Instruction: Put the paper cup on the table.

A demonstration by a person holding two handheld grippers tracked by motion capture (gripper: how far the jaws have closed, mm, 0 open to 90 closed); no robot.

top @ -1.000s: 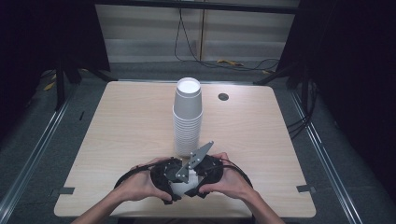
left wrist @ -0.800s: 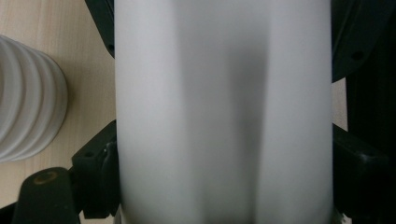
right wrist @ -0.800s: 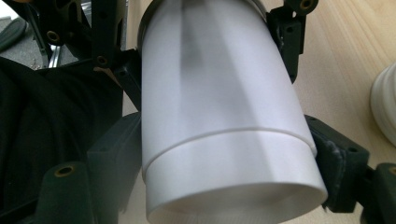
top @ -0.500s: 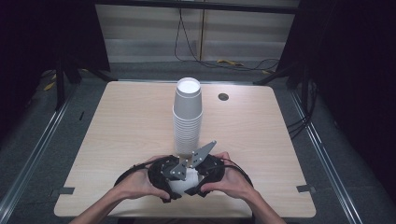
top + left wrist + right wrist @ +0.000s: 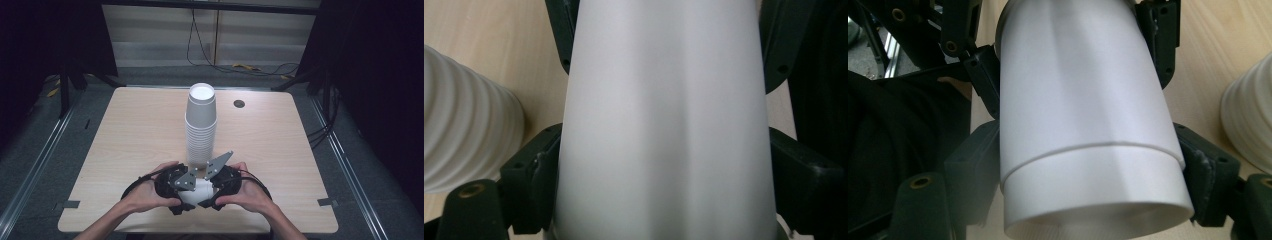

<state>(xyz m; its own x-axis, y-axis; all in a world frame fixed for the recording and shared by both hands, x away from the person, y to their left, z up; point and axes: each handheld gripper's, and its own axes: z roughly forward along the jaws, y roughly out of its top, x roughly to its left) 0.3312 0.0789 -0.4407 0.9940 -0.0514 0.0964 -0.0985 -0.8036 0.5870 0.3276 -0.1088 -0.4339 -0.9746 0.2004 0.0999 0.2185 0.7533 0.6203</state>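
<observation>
white cup point(image 5: 664, 125) between black jaws | cup stack point(image 5: 464, 135) beside | wooden table point(image 5: 489, 40)

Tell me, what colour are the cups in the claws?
White; the nested cups show best in the right gripper view.

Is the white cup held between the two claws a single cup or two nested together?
Two nested: the right gripper view shows the held cups with a step line where one cup's rim rings the other.

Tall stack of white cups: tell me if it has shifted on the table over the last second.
No. The stack of white cups stands in the same spot relative to the round table grommet beside it.
</observation>
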